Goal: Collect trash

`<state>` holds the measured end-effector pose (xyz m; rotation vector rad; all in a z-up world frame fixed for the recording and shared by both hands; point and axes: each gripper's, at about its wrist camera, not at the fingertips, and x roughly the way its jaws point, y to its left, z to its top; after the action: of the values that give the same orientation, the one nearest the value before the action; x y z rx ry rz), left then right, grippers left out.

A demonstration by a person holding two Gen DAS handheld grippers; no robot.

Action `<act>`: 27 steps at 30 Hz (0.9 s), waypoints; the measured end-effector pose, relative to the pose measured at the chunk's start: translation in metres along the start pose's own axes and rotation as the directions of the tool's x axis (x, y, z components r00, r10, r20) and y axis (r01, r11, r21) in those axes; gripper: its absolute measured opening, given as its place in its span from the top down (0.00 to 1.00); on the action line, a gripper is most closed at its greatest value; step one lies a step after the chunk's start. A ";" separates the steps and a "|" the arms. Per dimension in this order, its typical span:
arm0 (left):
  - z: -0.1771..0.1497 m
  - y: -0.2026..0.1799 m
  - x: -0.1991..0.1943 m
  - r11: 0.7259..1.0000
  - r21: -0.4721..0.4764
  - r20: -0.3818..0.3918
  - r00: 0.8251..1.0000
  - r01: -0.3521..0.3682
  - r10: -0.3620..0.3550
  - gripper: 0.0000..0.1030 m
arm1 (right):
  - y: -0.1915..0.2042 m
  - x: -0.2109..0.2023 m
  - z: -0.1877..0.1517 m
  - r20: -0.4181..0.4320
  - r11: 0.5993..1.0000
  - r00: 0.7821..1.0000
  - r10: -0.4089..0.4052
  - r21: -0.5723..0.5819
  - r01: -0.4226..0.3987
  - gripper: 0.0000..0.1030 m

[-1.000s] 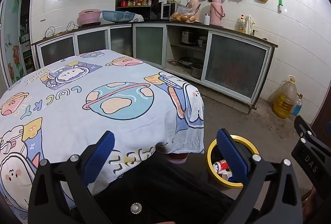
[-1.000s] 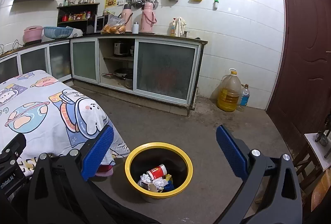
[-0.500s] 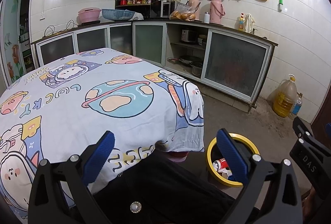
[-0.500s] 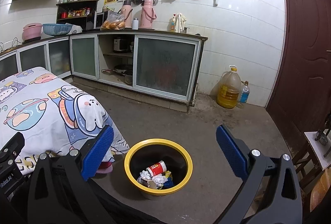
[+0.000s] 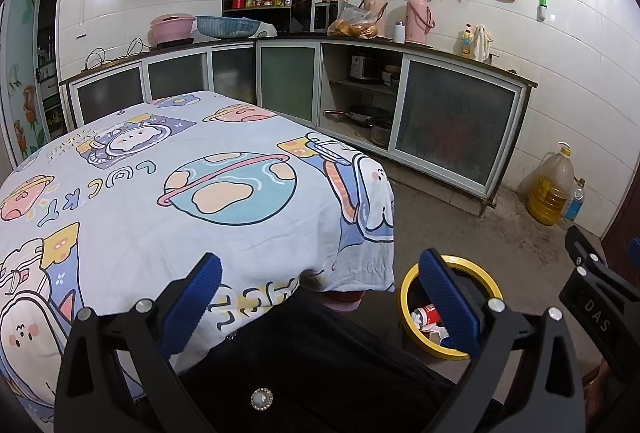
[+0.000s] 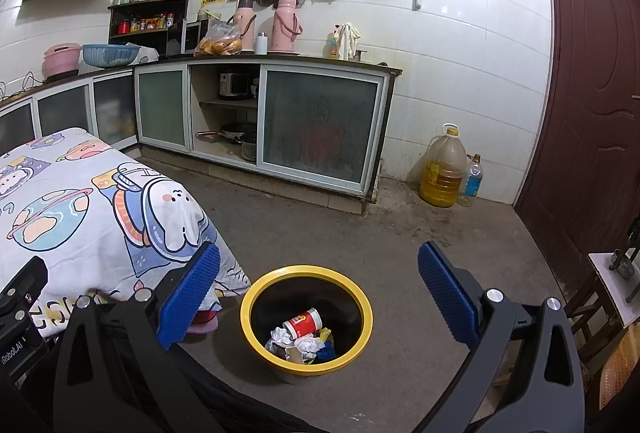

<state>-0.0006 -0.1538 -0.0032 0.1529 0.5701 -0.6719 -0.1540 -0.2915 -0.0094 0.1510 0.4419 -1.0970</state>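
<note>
Both grippers are empty, fingers spread wide: left gripper (image 5: 320, 297) hangs over the cartoon-cloth tabletop (image 5: 160, 201), right gripper (image 6: 318, 297) over the yellow-rimmed trash bin (image 6: 366, 317) on the floor. Inside sits a red cup (image 6: 303, 322) plus what looks like crumpled paper (image 6: 308, 344)

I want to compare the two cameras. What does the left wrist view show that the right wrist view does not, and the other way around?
Only the left wrist view shows the whole top of the cartoon tablecloth and the doorway with a flower picture.

Only the right wrist view shows the dark red door, the full inside of the yellow-rimmed trash bin, with a red paper cup lying on crumpled paper, and the pink object under the table edge.

Both show the oil jug, the two pink thermoses, the cabinets, and an open, empty hand-held gripper.
</note>
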 end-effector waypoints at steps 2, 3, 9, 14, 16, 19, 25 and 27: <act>0.000 0.000 0.000 1.000 0.001 0.000 1.000 0.000 0.000 0.08 | 0.000 0.000 0.000 0.000 1.000 1.000 0.000 0.000 0.000 0.08; 0.000 0.000 0.000 1.000 0.002 0.000 1.000 0.000 0.000 0.08 | 0.000 0.000 0.000 0.000 1.000 1.000 0.000 0.000 0.000 0.08; -0.001 -0.001 0.000 1.000 0.000 -0.002 1.000 0.000 0.000 0.08 | 0.000 0.000 -0.001 -0.001 1.000 1.000 0.000 0.000 0.000 0.08; -0.002 -0.001 0.000 1.000 0.002 0.001 1.000 -0.002 0.002 0.08 | -0.001 0.002 -0.001 -0.002 1.000 1.000 0.001 0.000 -0.001 0.08; -0.002 -0.001 0.000 1.000 0.001 0.001 1.000 -0.001 0.001 0.08 | -0.001 0.002 -0.001 -0.002 1.000 1.000 0.001 -0.001 -0.001 0.08; -0.002 -0.001 0.000 1.000 0.000 0.002 1.000 -0.002 0.002 0.08 | -0.001 0.002 -0.001 -0.002 1.000 1.000 0.001 0.000 -0.001 0.08; -0.002 -0.001 0.000 1.000 -0.001 0.001 1.000 -0.002 0.002 0.08 | -0.001 0.002 0.000 -0.002 1.000 1.000 0.001 -0.001 -0.001 0.08; -0.002 -0.001 0.000 1.000 0.001 0.001 1.000 -0.002 0.002 0.08 | -0.001 0.002 0.000 -0.002 1.000 1.000 0.001 0.000 -0.001 0.08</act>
<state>-0.0022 -0.1539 -0.0050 0.1541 0.5688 -0.6707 -0.1540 -0.2933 -0.0103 0.1524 0.4442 -1.0960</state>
